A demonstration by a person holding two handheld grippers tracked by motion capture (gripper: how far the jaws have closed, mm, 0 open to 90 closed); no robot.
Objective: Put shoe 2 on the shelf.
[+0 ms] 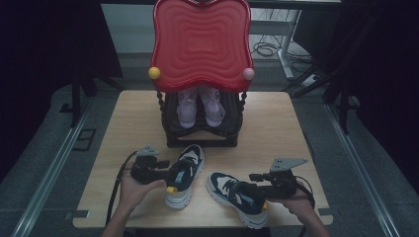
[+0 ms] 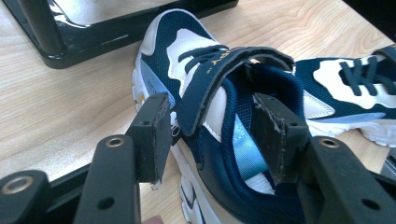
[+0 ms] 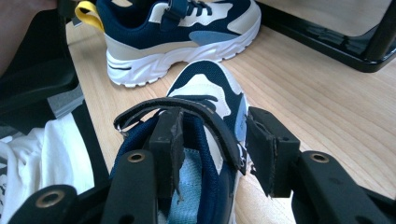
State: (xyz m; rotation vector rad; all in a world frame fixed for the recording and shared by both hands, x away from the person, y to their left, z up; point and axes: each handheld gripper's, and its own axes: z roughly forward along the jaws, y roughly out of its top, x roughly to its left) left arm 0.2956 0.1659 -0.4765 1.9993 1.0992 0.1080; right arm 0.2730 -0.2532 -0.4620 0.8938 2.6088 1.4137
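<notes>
Two navy and white sneakers lie on the wooden table [image 1: 276,128]. The left sneaker [image 1: 188,170] [image 2: 168,46] points toward the rack. My left gripper [image 1: 170,173] [image 2: 210,107] straddles its side wall, one jaw outside and one inside the opening, with gaps at both pads. The right sneaker [image 1: 225,187] [image 3: 205,84] points up and left. My right gripper [image 1: 249,191] [image 3: 214,119] has one jaw inside its opening and one outside by the strap, not squeezing. Both sneakers rest on the table. Each gripper view also shows the other sneaker [image 2: 345,84] [image 3: 177,28].
A black rack [image 1: 202,136] stands at the table's far middle, with a pair of pink shoes [image 1: 200,106] on its shelf and a red wavy top [image 1: 200,39] with a yellow knob [image 1: 154,73] and a pink knob [image 1: 248,74]. Its base [image 2: 116,32] lies close behind the left sneaker.
</notes>
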